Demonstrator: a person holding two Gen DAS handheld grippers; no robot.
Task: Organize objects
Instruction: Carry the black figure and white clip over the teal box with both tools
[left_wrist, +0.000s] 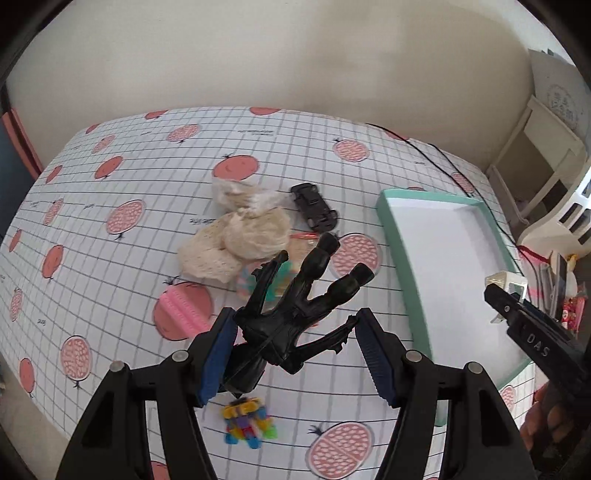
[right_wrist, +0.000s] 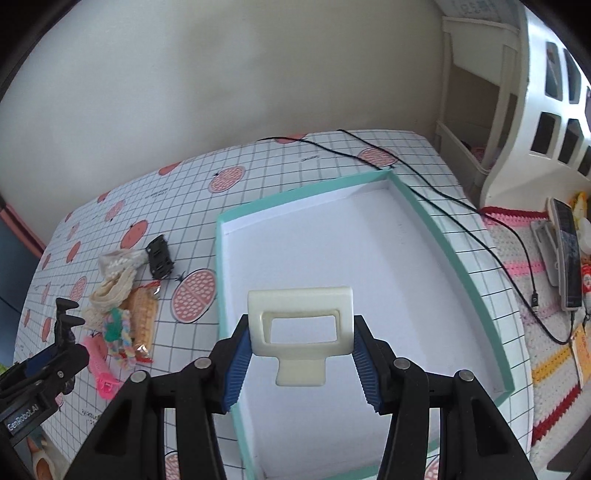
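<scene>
The left tool (left_wrist: 295, 354) is matte black plastic with 2 angular fingers, each lined on its inner face with a ribbed blue pad (left_wrist: 218, 354). Round silver screw heads sit on the finger joints, 2 to each side. The right tool (right_wrist: 301, 363) is built alike: black linkage arms with triangular cut-outs, blue ridged pads (right_wrist: 364, 363), and 4 silver screws. Seen from the left wrist view, its black side bears white letters reading "DAS". From the right wrist view, the left tool's body carries a white "GenRobot.AI" label.
</scene>
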